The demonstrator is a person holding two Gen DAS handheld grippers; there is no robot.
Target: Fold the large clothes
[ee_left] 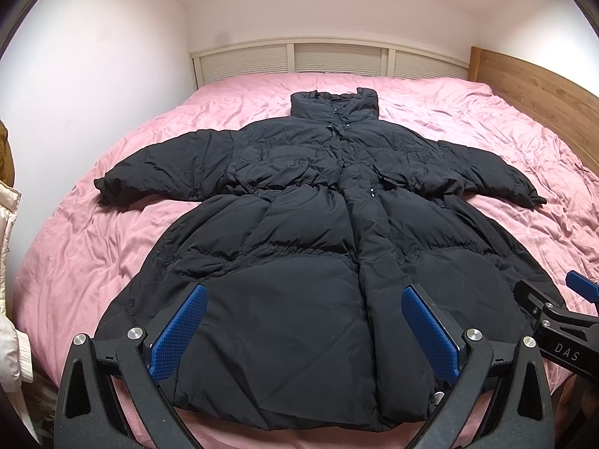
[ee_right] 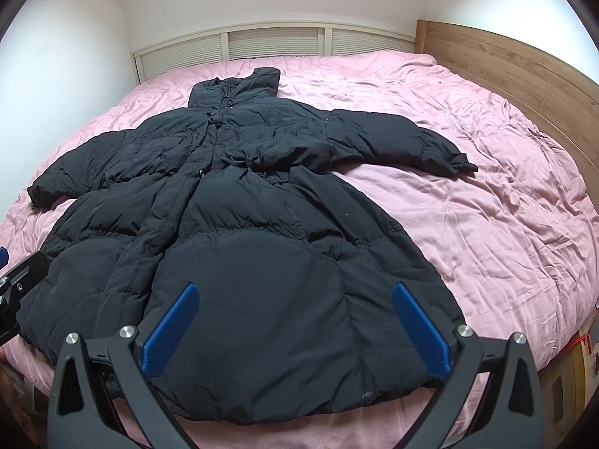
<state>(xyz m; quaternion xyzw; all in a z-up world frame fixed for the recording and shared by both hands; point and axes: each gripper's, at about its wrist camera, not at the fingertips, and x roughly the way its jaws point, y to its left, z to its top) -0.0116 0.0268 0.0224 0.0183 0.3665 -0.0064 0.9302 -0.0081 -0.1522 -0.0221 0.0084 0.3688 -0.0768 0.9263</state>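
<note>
A: Nearest, left wrist view. The left gripper (ee_left: 304,331) has its jaws spread wide, nothing between them. Blue pads (ee_left: 179,336) sit above the hem of the black puffer coat (ee_left: 299,224). Contact with the fabric: cannot tell.

B: Right wrist view agrees. The right gripper (ee_right: 295,329) is also released, its fingers wide apart, over the coat's (ee_right: 232,247) lower right panel near the hem. It grasps nothing.

A: The right gripper (ee_left: 561,321) shows at the right edge of the left view, just beside the coat's skirt. The left one (ee_right: 18,284) shows at the left edge of the right view.

B: Coat position: spread flat, front up, on the pink bedcover (ee_left: 93,232), hem at the near edge of the bed, collar pointing away. Front closed down the middle.

A: Mid-distance. Both sleeves spread outward. The left sleeve (ee_left: 157,176) lies on the cover, cuff near the left side; the right sleeve (ee_right: 404,142) reaches toward the wooden side.

B: Collar (ee_left: 333,106) stands up at the far end, well short of the bed's far end.

A: Farthest: a white slatted panel (ee_left: 329,61) behind the bed, a wooden board (ee_right: 505,71) along the right, white walls above. Pale clothing (ee_left: 9,224) at the left edge, partly cut off.
</note>
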